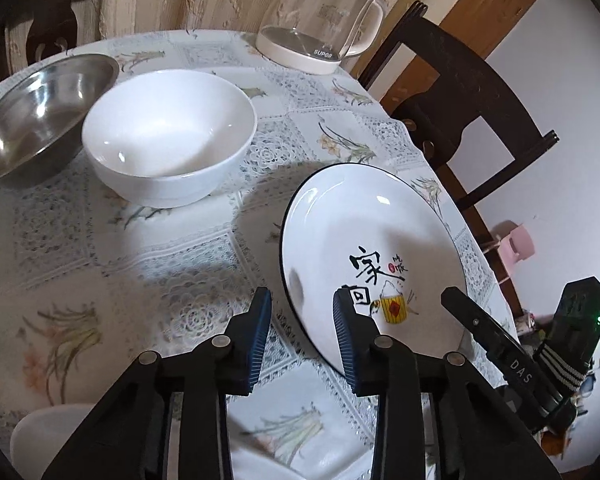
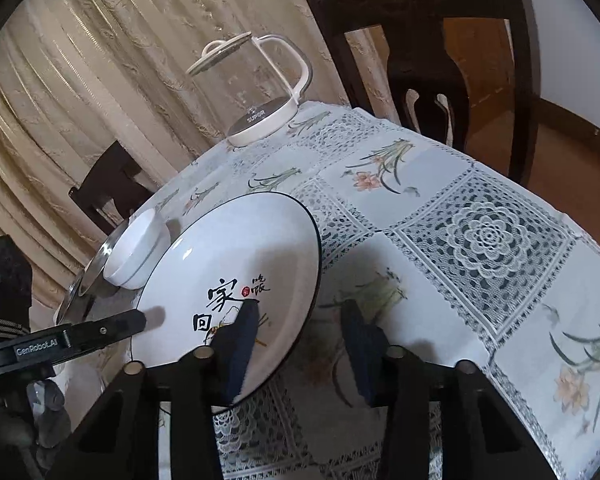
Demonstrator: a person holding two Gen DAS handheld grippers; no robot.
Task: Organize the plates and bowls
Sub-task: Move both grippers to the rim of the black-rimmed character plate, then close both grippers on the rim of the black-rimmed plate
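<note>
Both our tongs angle downward, left tongs point(image 1: 302, 314) and right tongs point(image 2: 300, 326) each straddling opposite rims of the plate point(image 1: 364, 240), pads not visibly pressing; it sits near the counter point(image 1: 160, 248) edge.

On the table point(image 1: 148, 264) the plate point(image 1: 364, 240) lay near the right edge, by a chair point(image 1: 460, 120). The bowl point(image 1: 168, 136) stood to its left, farther in, just beside the steel basin point(image 1: 32, 120) at the left edge. The kettle point(image 1: 324, 28) stood at the far edge, behind all 3.
</note>
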